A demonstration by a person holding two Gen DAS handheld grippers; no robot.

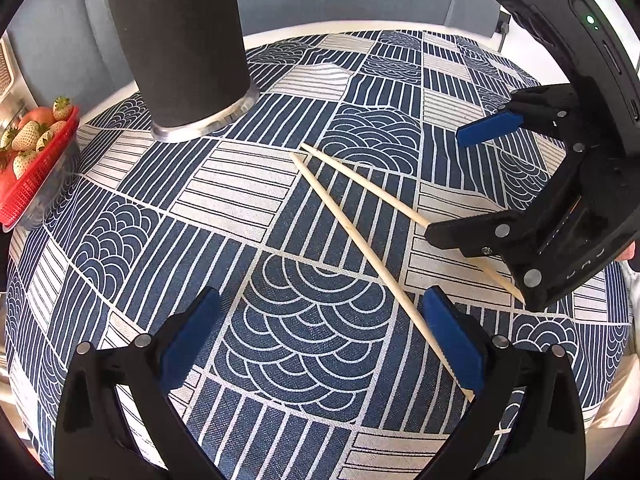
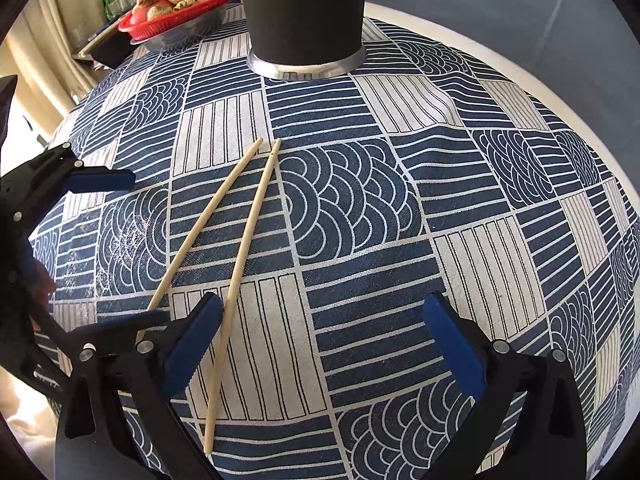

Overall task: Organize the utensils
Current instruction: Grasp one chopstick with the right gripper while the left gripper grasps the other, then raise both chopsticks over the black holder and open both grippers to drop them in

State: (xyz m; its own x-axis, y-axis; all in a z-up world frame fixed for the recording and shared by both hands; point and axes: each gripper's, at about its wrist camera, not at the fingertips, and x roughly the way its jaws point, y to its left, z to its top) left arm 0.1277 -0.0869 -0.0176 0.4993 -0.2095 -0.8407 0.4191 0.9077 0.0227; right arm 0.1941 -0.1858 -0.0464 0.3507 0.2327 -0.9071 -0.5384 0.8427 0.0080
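patterned tablecloth [image 2: 400, 152], chopsticks [image 2: 244, 232], strawberry basket [image 2: 168, 20]

Two chopsticks [image 2: 240, 236] lie flat and slightly splayed on the patterned cloth [image 2: 400, 280], and the cloth to their right is bare out to the worktop [image 2: 480, 46] edge. At the back the tall black holder [image 2: 306, 12] stands upright, blocking the way straight ahead, with a red fruit basket [image 2: 176, 14] to its left near the edge. The left gripper [image 2: 120, 248] and right gripper [image 2: 324, 344], both spread wide, crowd the chopsticks' near ends.
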